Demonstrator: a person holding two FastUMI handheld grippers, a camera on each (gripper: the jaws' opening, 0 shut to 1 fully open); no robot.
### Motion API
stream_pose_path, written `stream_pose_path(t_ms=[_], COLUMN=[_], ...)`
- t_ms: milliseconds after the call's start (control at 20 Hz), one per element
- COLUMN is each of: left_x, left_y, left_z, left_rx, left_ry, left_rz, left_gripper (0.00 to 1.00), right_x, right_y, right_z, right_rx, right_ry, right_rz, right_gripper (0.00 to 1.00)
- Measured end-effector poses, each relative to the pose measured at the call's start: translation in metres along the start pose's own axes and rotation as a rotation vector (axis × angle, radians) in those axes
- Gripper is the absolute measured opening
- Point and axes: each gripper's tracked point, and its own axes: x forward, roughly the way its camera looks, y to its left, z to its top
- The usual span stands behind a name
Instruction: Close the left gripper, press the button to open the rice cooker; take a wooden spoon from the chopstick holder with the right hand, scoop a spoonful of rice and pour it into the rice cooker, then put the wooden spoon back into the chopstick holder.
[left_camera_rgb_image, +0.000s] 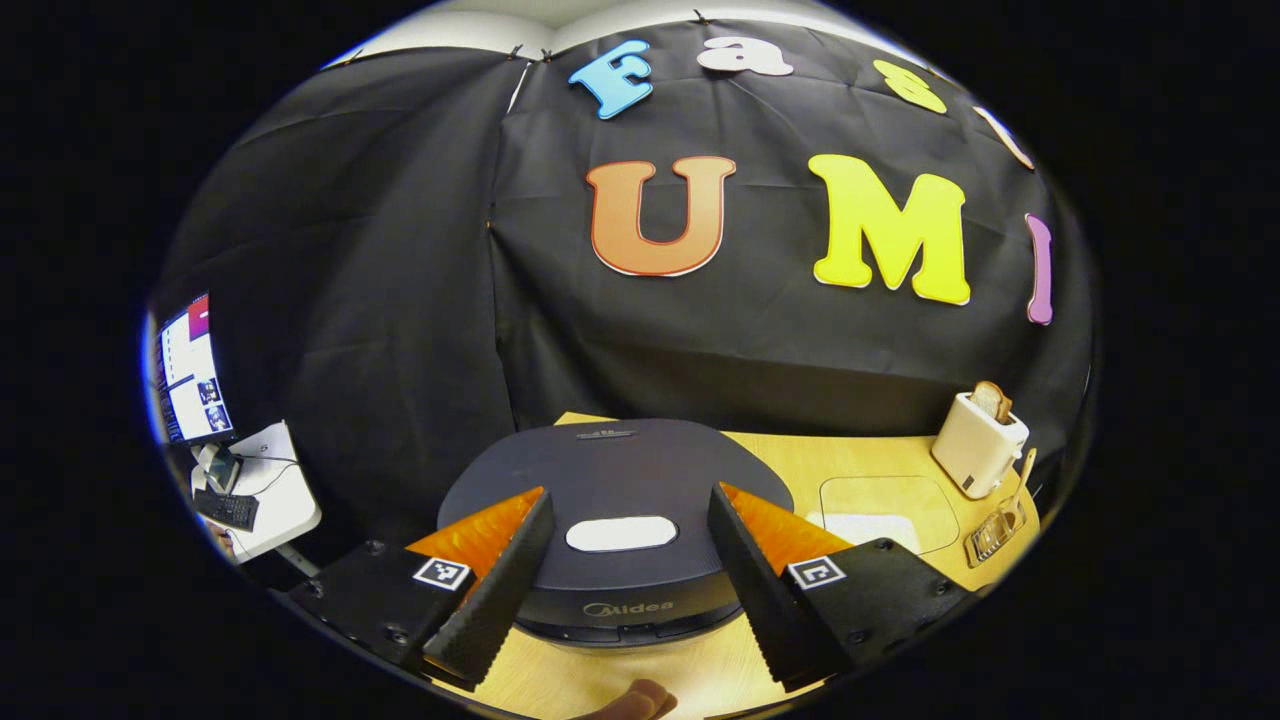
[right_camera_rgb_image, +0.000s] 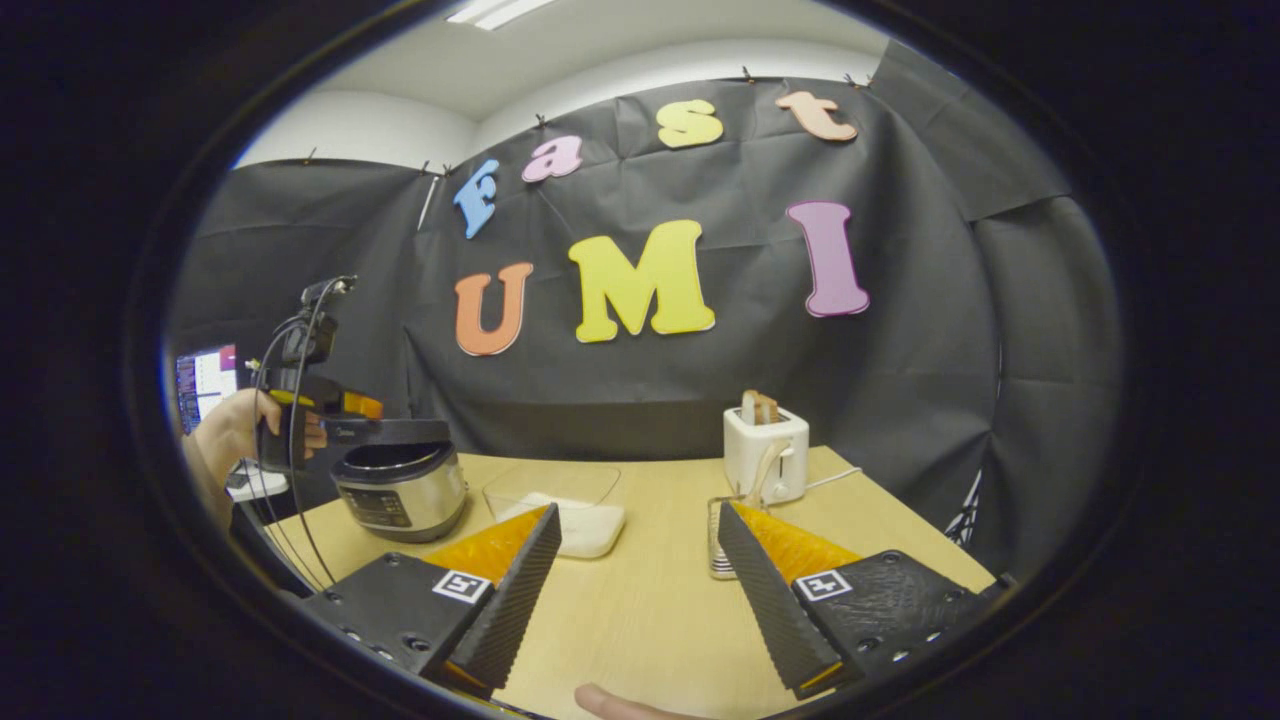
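The left gripper hangs just above the rice cooker, its fingers spread wide to either side of the lid, which is still down. The cooker's front button is hard to make out under the lid's edge. In the right gripper view, the right gripper floats over bare table, fingers apart and holding nothing. The wooden spoon stands in the chopstick holder, partly hidden behind one finger, beside the toaster. The rice dish sits between cooker and holder.
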Motion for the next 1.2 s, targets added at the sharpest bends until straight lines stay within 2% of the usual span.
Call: stream_pose_path(t_ms=[200,250,400,700,1200], left_x=[0.002,0.001,0.001,0.002,0.003], left_y=[-0.002,-0.001,-0.002,-0.003,-0.003], left_z=[-0.030,-0.026,-0.030,-0.037,-0.032], left_rx=[0.018,0.026,-0.010,-0.012,-0.005], left_ry=[0.049,0.012,0.007,-0.050,-0.104], left_rz=[0.010,0.013,0.026,0.045,0.041], left_gripper=[0.99,1.00,1.00,1.00,0.99], right_x=[0.002,0.002,-0.001,-0.005,-0.011], right_y=[0.004,0.005,0.004,0.007,0.001], right_z=[-0.009,-0.008,-0.011,-0.013,-0.011], right_rx=[-0.001,-0.003,-0.007,-0.002,0.007], right_ry=[0.023,0.022,0.021,0.020,0.007], right_rz=[0.003,0.004,0.000,0.003,-0.008], right_gripper=[0.95,0.95,0.95,0.94,0.95])
